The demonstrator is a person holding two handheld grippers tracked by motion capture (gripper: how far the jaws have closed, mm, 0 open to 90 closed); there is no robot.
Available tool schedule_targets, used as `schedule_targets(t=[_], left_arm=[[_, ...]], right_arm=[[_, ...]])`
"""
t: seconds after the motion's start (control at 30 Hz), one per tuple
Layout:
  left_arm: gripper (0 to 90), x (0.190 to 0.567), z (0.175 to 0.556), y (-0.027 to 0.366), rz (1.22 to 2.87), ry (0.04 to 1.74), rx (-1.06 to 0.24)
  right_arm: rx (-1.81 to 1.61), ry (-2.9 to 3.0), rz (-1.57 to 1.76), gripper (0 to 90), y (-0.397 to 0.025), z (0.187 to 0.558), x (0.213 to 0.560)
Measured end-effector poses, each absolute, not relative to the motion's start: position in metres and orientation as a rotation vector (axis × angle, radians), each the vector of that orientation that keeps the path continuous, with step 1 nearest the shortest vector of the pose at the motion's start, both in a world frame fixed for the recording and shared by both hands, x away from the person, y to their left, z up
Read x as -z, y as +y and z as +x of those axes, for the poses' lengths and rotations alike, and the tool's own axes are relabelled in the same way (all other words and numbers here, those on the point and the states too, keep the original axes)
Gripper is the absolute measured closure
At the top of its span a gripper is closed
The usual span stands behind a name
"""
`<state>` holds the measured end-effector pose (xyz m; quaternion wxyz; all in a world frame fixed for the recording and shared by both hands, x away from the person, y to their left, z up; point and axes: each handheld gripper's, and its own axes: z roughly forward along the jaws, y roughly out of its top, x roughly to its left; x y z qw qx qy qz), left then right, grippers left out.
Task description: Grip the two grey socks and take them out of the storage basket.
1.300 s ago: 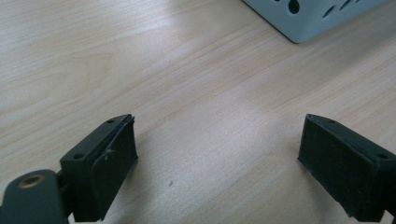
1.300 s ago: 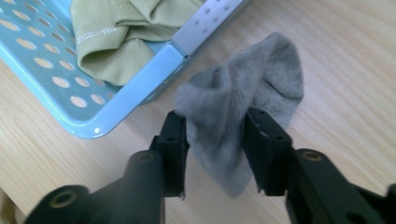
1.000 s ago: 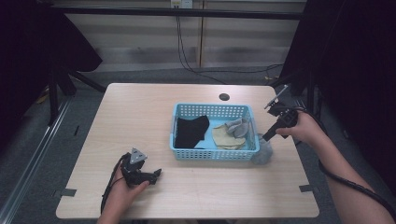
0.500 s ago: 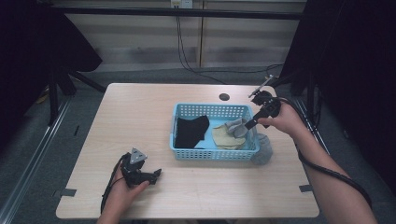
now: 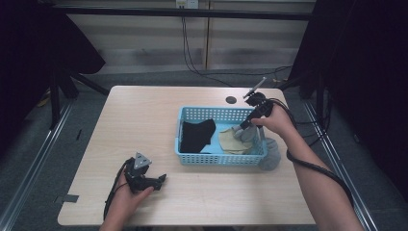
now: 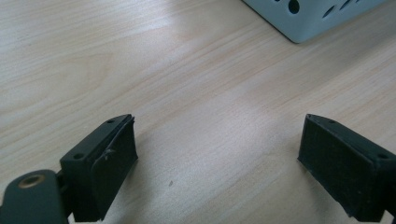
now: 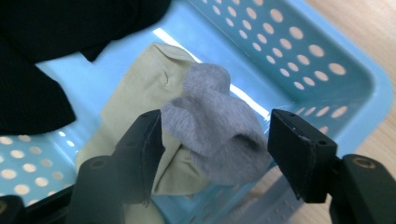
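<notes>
Wooden table (image 5: 192, 120), pale, broad. On its right half, a blue basket (image 5: 219, 113) with perforated walls. Inside, at left, a black cloth (image 5: 196, 134); beside it, a beige cloth (image 5: 231, 142). Draped over the basket's right rim, a grey sock (image 5: 269, 154), one end hanging outside against the wall, the other end lying in the basket on the beige cloth. Right gripper (image 5: 246, 126) low over that inner end, jaws spread to either side of the bunched toe (image 7: 215, 126), not closed on it. Left gripper (image 5: 161, 179) resting on the table near the front edge, well apart from the basket, jaws wide apart over bare wood.
</notes>
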<state>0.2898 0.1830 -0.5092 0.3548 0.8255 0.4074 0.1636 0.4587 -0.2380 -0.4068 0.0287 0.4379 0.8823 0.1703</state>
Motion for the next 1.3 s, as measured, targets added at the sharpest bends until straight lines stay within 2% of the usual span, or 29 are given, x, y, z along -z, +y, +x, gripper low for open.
schedule_targets(t=[0.1, 0.13, 0.2, 0.23, 0.27, 0.3, 0.37, 0.4, 1.3], left_arm=[[10.7, 0.509, 0.29, 0.183, 2.133, 1.053, -0.422], [10.7, 0.509, 0.29, 0.183, 2.133, 1.053, -0.422], [10.7, 0.509, 0.29, 0.183, 2.134, 1.053, -0.422], [10.7, 0.509, 0.29, 0.183, 2.133, 1.053, -0.422], [10.7, 0.509, 0.29, 0.183, 2.133, 1.053, -0.423], [10.7, 0.509, 0.29, 0.183, 2.133, 1.053, -0.423], [10.7, 0.509, 0.29, 0.183, 2.133, 1.053, -0.422], [10.7, 0.509, 0.29, 0.183, 2.133, 1.053, -0.422], [10.7, 0.509, 0.29, 0.183, 2.135, 1.053, -0.42]], right_arm=[[-0.488, 2.734, 1.35, 37.9, -0.236, 0.461, 0.412], [-0.458, 2.751, 1.342, 44.8, -0.235, 0.462, 0.418], [-0.438, 2.758, 1.33, 46.8, -0.234, 0.462, 0.419], [-0.41, 2.769, 1.335, 65.2, -0.232, 0.461, 0.422], [-0.391, 2.793, 1.33, 71.4, -0.231, 0.46, 0.422], [-0.391, 2.793, 1.33, 71.4, -0.231, 0.46, 0.422], [-0.377, 2.81, 1.331, 80.1, -0.229, 0.459, 0.42], [-0.381, 2.852, 1.337, 81.6, -0.228, 0.457, 0.416], [-0.344, 2.92, 1.224, 82.6, -0.218, 0.433, 0.342]])
